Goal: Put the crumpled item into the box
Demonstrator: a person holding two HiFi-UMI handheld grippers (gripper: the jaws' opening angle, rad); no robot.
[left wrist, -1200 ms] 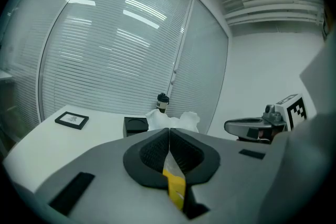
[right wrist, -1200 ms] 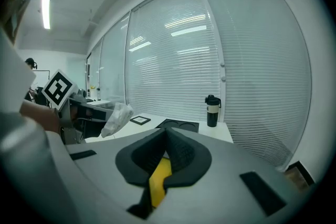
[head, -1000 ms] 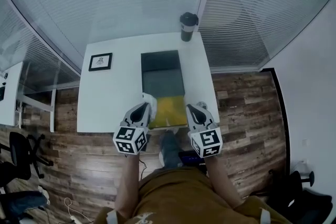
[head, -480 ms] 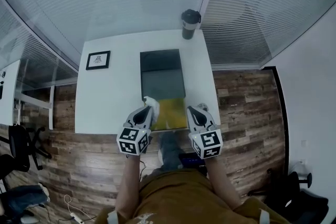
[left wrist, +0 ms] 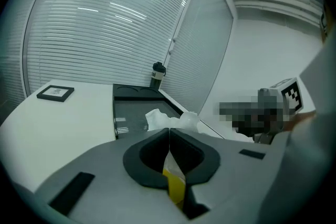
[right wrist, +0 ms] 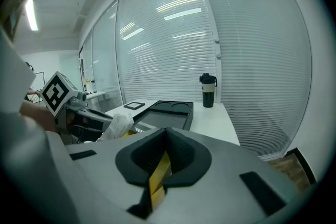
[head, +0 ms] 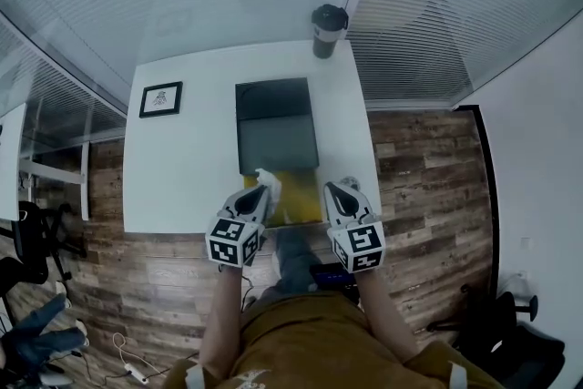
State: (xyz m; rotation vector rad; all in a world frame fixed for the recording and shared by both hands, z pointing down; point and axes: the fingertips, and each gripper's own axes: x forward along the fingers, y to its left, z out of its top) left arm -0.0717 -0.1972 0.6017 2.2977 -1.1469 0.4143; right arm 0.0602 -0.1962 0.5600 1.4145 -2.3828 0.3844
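Observation:
The crumpled item (head: 267, 180) is a white wad at the tip of my left gripper (head: 261, 194), which is shut on it. It shows just past the closed jaws (left wrist: 168, 119) and also shows from the right gripper view (right wrist: 118, 124). It hangs over the near left part of the yellow panel (head: 299, 196). That panel lies at the near end of the dark open box (head: 278, 146). My right gripper (head: 332, 189) is at the panel's near right corner. Its jaws meet, and a yellow strip shows in the slot below them.
The box lies on a white table (head: 182, 168). A dark lidded cup (head: 328, 30) stands at the far edge and a small framed picture (head: 160, 98) lies at the far left. The table's near edge is right under both grippers, with wood floor beyond. Blinds cover the walls behind.
My left gripper has carried the white wad a little to the right, from the yellow panel's left edge to over the panel. The right gripper has held its place.

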